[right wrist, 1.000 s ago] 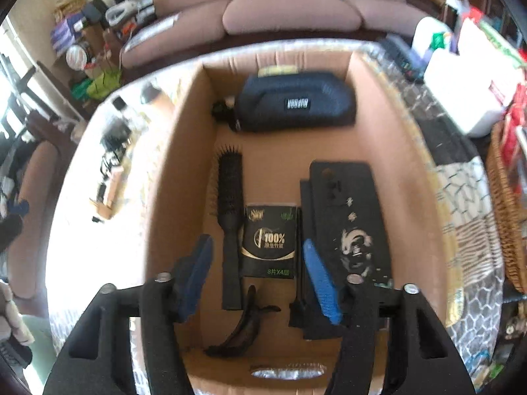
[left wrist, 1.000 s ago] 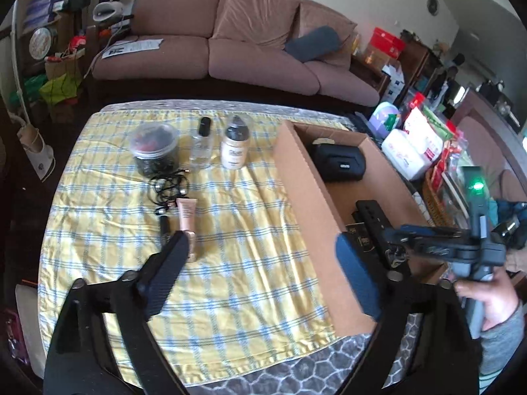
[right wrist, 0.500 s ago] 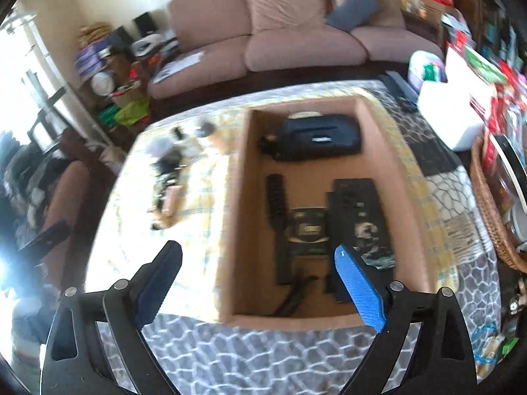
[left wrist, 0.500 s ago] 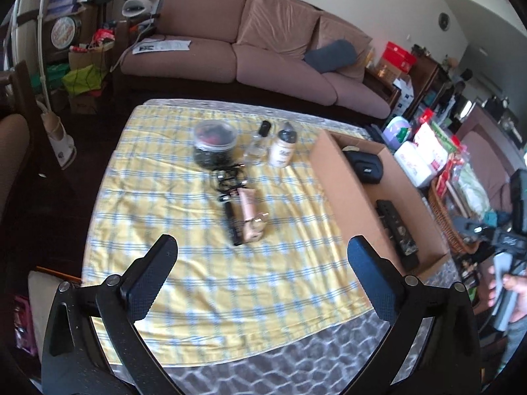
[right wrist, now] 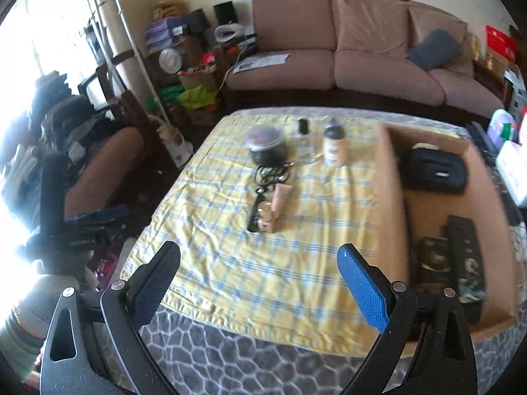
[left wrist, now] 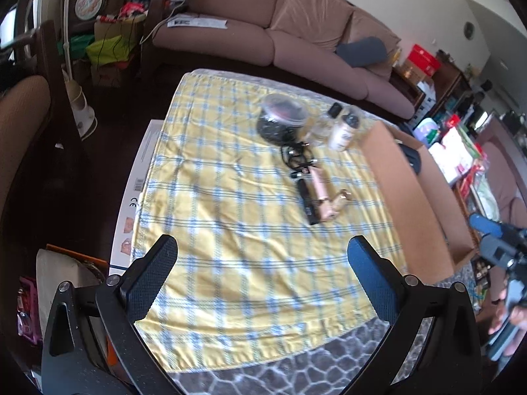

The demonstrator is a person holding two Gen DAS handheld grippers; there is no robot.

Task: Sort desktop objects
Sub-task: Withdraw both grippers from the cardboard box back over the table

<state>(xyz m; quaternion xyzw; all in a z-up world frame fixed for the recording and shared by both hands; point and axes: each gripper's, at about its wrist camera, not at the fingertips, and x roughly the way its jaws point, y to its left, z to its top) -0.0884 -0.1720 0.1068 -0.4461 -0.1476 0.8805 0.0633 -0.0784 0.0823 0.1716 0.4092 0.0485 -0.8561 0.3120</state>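
The right gripper [right wrist: 258, 283] hangs over the near edge of the yellow checked cloth [right wrist: 306, 263]; its jaws stand wide apart with nothing between them. On the cloth lie a black cable [right wrist: 273, 172], a beige tube [right wrist: 280, 197] and a dark jar [right wrist: 267, 148]. At right, the cardboard box [right wrist: 390, 204] holds a black pouch [right wrist: 434, 171].
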